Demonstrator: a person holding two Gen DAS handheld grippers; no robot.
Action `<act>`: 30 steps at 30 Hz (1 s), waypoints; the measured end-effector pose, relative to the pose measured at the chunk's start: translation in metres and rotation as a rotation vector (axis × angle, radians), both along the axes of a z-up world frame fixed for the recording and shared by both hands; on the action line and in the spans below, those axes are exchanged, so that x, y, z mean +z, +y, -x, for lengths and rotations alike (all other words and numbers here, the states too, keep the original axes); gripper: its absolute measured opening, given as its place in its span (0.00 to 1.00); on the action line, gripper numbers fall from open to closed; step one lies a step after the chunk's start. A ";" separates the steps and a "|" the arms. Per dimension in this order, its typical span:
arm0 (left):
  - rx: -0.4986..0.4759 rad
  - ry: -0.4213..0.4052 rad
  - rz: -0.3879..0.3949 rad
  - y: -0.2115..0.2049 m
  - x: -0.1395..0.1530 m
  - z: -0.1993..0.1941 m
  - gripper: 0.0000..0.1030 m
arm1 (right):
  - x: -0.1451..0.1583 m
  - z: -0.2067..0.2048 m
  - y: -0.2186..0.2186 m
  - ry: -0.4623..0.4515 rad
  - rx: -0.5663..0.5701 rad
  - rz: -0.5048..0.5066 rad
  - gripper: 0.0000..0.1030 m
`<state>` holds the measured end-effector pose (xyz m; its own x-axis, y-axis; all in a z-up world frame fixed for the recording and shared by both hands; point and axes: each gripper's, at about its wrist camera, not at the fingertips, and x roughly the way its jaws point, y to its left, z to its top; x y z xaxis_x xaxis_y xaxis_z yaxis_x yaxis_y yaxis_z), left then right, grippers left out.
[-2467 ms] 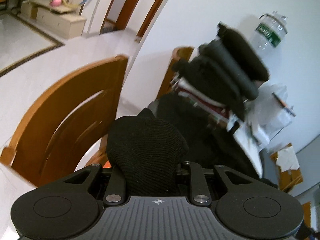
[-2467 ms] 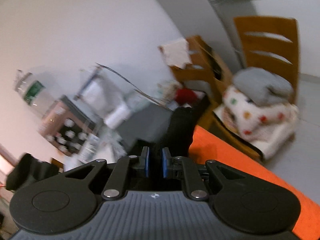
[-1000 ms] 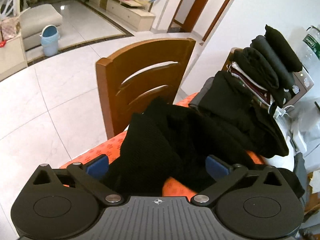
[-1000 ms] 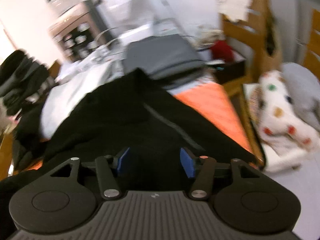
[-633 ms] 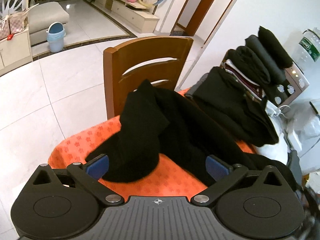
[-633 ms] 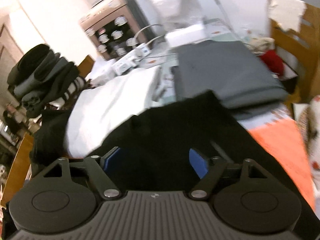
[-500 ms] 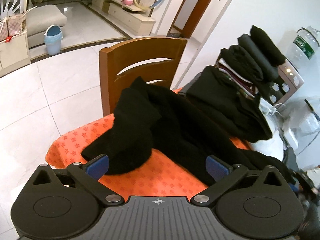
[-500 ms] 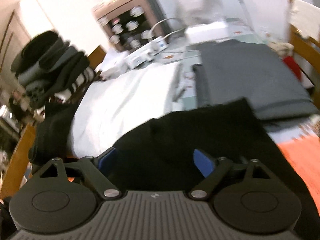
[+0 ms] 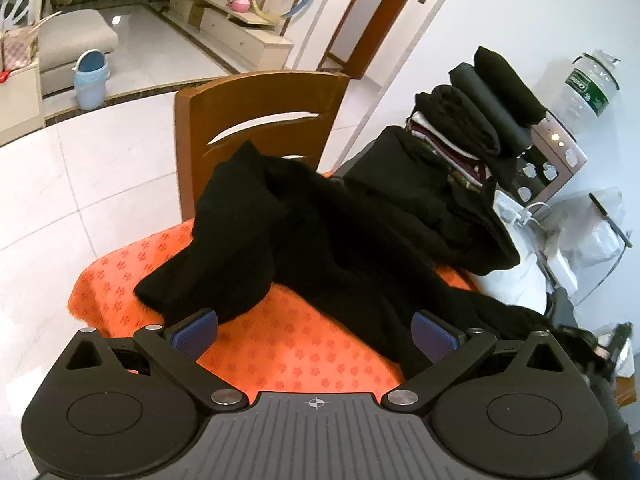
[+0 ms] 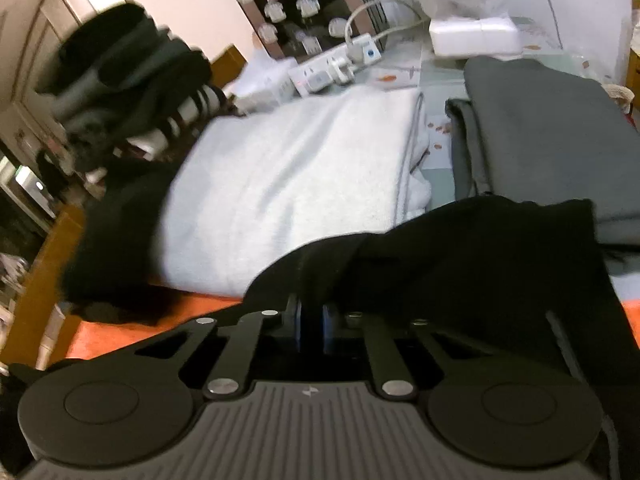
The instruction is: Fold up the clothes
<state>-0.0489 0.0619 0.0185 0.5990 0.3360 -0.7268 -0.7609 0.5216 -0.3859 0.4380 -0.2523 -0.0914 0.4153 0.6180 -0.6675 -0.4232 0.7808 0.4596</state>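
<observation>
Spreading step, by the look of it, ahead of any fold. Black garment (image 9: 320,240) sprawled in a rumpled heap across the orange surface (image 9: 280,344), one end near the wooden chair (image 9: 256,108), the other trailing toward the folded white towel (image 10: 296,184). Left claw (image 9: 314,330) wide apart and empty, hovering just short of the cloth. Right claw (image 10: 310,326) pinched closed on the garment's near edge. Next, probably: grip the loose end with the left, then pull both ends apart to flatten.
</observation>
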 end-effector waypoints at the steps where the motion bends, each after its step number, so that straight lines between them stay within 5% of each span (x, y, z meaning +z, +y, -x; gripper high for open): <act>1: -0.013 0.000 -0.002 0.005 -0.001 -0.005 1.00 | 0.007 0.008 -0.009 -0.002 -0.005 -0.019 0.10; 9: -0.165 -0.010 -0.020 0.045 -0.006 -0.061 1.00 | 0.059 0.116 -0.083 0.003 -0.074 -0.155 0.09; 16: -0.411 -0.006 -0.058 0.061 -0.016 -0.134 0.99 | 0.086 0.241 -0.136 0.019 -0.258 -0.216 0.09; 25: -0.670 0.020 -0.050 0.045 -0.045 -0.199 0.99 | 0.066 0.384 -0.184 0.131 -0.593 -0.171 0.09; 30: -0.808 0.067 -0.044 0.029 -0.067 -0.208 0.99 | 0.040 0.430 -0.188 0.192 -0.679 -0.126 0.10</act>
